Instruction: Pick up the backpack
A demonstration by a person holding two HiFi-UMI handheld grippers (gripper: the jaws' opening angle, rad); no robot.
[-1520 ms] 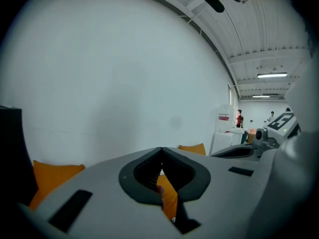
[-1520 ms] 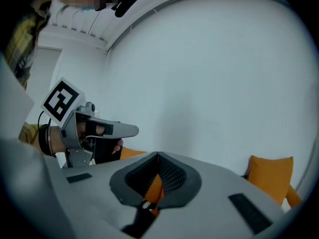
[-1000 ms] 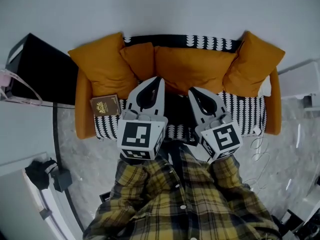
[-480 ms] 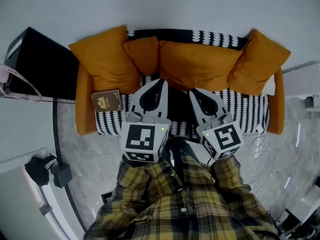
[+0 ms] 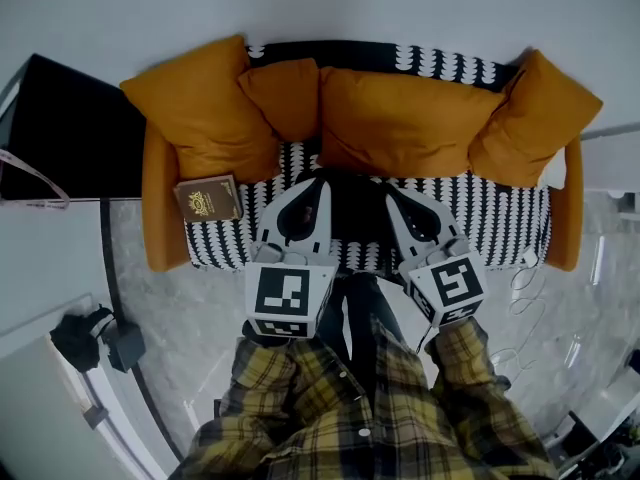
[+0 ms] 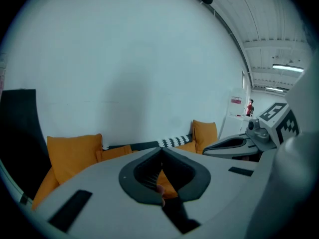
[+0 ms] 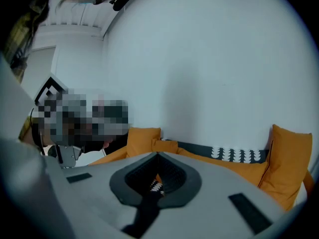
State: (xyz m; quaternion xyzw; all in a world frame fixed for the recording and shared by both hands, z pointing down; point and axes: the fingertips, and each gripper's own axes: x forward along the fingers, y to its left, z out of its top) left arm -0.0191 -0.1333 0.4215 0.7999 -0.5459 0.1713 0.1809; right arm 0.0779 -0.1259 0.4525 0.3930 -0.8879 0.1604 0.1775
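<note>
— Where's the backpack against your jaws?
— The black soft backpack (image 5: 354, 218) lies on the black-and-white patterned sofa surface (image 5: 500, 223), in the gap between your left gripper (image 5: 312, 181) and right gripper (image 5: 392, 187). It's gripped by neither.
— And the jaws themselves?
— Both pairs are closed tip to tip on nothing, and they look over the orange fabric cushions (image 5: 400, 118) at the pale wall. A brown book (image 5: 208, 201) lies near the sofa's left end
</note>
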